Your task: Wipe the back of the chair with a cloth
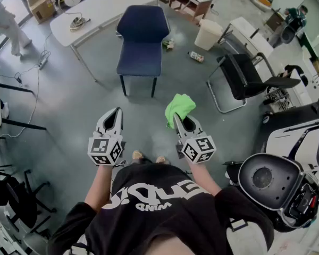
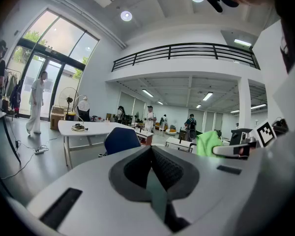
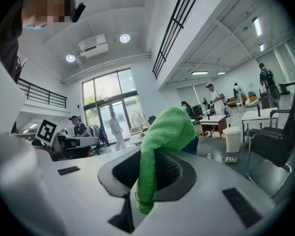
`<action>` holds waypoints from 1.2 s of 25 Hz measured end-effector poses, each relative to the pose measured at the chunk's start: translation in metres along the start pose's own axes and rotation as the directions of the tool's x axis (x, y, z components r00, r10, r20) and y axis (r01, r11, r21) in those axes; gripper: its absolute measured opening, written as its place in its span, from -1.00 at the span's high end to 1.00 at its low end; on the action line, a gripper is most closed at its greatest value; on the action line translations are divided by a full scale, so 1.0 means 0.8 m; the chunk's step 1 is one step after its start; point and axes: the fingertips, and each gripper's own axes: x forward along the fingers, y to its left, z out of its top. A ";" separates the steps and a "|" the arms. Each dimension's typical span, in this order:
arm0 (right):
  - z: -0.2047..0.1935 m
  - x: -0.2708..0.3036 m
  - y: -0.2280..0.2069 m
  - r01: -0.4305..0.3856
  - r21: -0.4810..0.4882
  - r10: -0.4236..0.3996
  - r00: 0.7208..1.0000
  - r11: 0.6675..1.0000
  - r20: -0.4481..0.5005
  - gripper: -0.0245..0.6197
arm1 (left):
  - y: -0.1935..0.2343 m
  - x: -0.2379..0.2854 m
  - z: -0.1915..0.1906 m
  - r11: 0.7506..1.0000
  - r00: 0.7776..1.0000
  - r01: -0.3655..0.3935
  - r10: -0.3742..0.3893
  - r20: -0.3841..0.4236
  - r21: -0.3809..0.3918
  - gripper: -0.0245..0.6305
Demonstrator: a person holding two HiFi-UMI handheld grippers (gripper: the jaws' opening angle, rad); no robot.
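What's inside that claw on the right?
A green cloth, pinched between the right gripper's jaws and bunching out above them. The jaws cover the pinched part; nothing else shows there.

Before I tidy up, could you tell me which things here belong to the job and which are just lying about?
In the job: green cloth in the right tool; blue chair.
Lying about: white table; black chair; white bin; bottle on the floor.

An open office or lab hall — white tables point(image 1: 103, 7), office chairs point(image 1: 248, 76), mezzanine railing point(image 2: 187, 50), tall glazed entrance point(image 2: 54, 58).
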 end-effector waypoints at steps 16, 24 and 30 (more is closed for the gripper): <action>-0.001 0.057 0.032 0.050 -0.009 -0.050 0.998 0.999 0.038 0.77 | 0.067 0.014 -0.005 0.999 0.999 0.045 -0.045 -0.001 0.000 0.93; 0.005 0.095 0.023 0.072 0.017 -0.073 0.996 0.997 0.048 0.77 | 0.097 0.046 0.001 0.997 0.998 0.066 -0.066 -0.006 -0.029 0.93; 0.011 0.141 -0.005 0.071 0.025 -0.072 0.996 0.997 0.047 0.77 | 0.124 0.093 0.004 0.998 0.998 0.058 -0.059 -0.012 -0.030 0.93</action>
